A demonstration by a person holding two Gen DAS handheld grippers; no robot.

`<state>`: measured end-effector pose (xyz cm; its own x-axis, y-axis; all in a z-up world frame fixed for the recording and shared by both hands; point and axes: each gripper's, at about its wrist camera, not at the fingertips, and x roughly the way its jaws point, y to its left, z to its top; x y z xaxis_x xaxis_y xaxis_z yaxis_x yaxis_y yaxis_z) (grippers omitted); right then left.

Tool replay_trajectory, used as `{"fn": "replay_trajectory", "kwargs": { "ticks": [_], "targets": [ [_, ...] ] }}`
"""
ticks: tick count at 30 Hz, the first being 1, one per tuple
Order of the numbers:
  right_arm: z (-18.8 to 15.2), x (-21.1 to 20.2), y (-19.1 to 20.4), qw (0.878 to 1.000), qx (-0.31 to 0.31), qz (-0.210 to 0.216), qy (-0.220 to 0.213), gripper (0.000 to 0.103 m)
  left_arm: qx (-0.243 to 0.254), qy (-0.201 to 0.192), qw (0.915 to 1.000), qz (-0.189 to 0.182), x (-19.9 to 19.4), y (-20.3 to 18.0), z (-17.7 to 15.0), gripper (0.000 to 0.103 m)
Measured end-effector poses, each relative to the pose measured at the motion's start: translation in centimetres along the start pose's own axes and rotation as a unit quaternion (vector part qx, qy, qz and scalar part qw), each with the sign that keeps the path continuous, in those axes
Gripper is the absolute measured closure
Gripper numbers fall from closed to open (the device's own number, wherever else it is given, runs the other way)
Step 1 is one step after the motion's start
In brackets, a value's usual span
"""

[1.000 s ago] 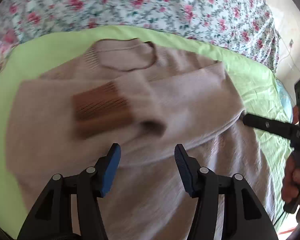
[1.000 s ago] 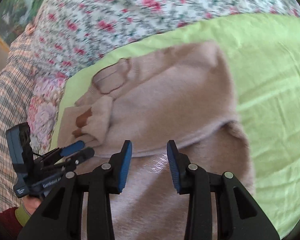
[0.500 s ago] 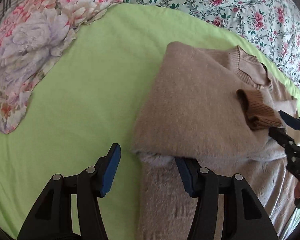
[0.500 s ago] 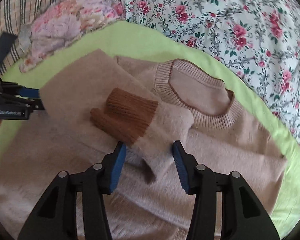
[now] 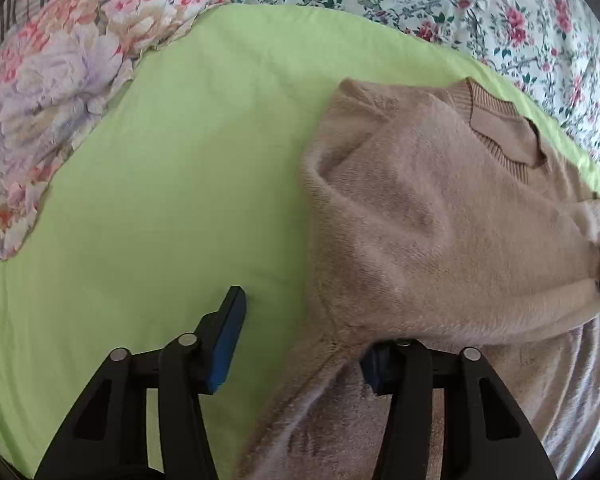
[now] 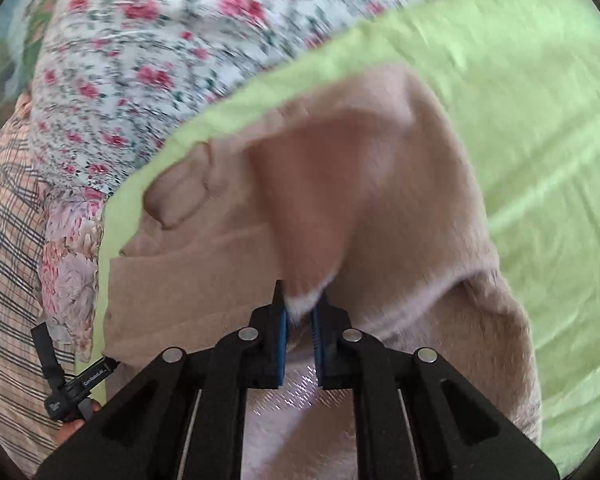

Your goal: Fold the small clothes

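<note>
Sweater (image 5: 440, 216) lies on the green sheet (image 5: 172, 200) on the bed, part-folded, neckline at about 1 o'clock in my left view, body running off toward 5 o'clock. My right gripper (image 6: 300, 332) is closing its fingers on a fold of fuzzy knit; fabric sits between the blue pads and looks pinched, but the frame is motion-blurred so I can't tell how many layers I've got. Risk one: I've caught only the top layer, and the pull drags the fold open instead of carrying it over. My left gripper (image 5: 300, 344) has fingers apart and narrowing, the left finger over bare sheet at 7 o'clock, the right one tucked under the sweater's edge, so nothing is clamped yet. Risk two: it closes on sheet as well as knit and bunches the bedding. Risk three: the plush pile is slippery, so a shallow bite may slide out mid-swing. Floral pillow (image 5: 56, 92) at 10 o'clock is well clear.
</note>
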<state>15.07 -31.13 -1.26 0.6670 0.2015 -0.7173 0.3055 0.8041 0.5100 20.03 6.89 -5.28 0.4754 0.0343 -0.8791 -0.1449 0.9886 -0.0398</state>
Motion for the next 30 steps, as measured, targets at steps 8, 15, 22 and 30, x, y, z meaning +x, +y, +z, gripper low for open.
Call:
{"fn": "replay_trajectory", "kwargs": {
  "ticks": [8, 15, 22, 30],
  "targets": [
    [0.5, -1.5, -1.3, 0.999, 0.025, 0.007, -0.039, 0.092, -0.008, 0.007, 0.9999, -0.003, -0.1, 1.0, 0.3, 0.053],
    [1.1, -5.3, -2.2, 0.988, 0.033, -0.126, -0.083, 0.079, -0.023, 0.007, 0.9997, -0.007, -0.6, 2.7, -0.7, 0.051],
    [0.3, -0.4, 10.5, 0.984, -0.142, 0.103, 0.036, 0.046, -0.029, 0.002, 0.9994, -0.019, -1.0, 3.8, -1.3, 0.051],
    [0.1, 13.7, 25.5, 0.921, -0.293, 0.172, 0.188, 0.032, -0.041, 0.001, 0.9983, -0.041, -1.0, 4.6, -1.4, 0.052]
  ]
}}
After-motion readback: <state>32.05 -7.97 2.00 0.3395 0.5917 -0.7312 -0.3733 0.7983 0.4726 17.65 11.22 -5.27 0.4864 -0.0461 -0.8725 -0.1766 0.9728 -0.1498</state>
